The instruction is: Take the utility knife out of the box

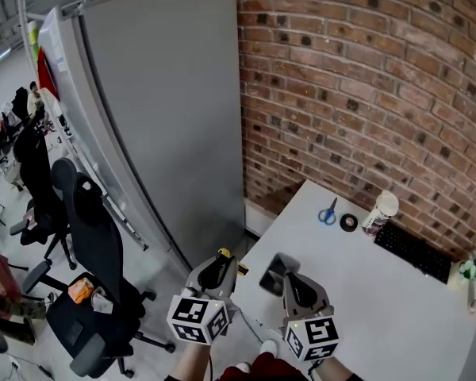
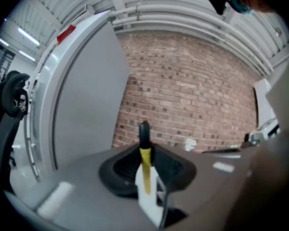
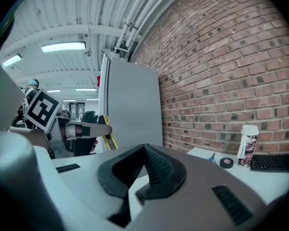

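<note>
A yellow and black utility knife (image 2: 144, 163) stands upright between the pads of my left gripper (image 2: 145, 153), which is shut on it. In the head view this gripper (image 1: 219, 263) hangs off the table's near left corner, with the knife's yellow end (image 1: 224, 254) poking out past the jaws. A small dark box (image 1: 272, 274) lies on the white table (image 1: 357, 292) close to that corner. My right gripper (image 1: 291, 281) hovers just to the right of the box. Its pads (image 3: 151, 165) meet with nothing between them. From the right gripper view the knife (image 3: 107, 134) shows at the left.
Blue scissors (image 1: 327, 213), a black tape roll (image 1: 348, 222), a white bottle (image 1: 379, 212) and a black keyboard (image 1: 416, 252) sit along the table's far side by the brick wall (image 1: 365, 94). A tall grey cabinet (image 1: 166, 117) stands left. Black office chairs (image 1: 91, 244) fill the floor below.
</note>
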The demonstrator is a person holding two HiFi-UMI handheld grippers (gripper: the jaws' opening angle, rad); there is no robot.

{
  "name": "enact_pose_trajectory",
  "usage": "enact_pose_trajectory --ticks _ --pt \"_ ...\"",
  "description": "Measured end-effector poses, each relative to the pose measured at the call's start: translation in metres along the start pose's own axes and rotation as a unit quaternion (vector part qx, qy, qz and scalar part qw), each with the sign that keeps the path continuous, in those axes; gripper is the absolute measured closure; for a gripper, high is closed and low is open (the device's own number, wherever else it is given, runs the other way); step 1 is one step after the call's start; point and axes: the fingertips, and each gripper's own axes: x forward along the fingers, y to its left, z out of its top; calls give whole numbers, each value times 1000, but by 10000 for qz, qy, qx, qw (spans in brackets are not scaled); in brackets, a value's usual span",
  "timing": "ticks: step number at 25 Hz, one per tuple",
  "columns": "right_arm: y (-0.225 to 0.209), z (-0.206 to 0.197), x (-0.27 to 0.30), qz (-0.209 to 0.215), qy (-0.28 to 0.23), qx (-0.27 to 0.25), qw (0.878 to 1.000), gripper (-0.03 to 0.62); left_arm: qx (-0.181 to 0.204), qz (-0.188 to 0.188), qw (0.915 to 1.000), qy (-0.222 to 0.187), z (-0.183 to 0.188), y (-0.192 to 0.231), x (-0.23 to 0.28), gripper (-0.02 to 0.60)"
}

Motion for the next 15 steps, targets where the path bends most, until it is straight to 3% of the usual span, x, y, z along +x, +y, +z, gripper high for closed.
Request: enact_pose_trajectory --ticks 15 --pt "53 -1 -29 277 -95 1 9996 586 191 302 9993 47 -12 7 -79 506"
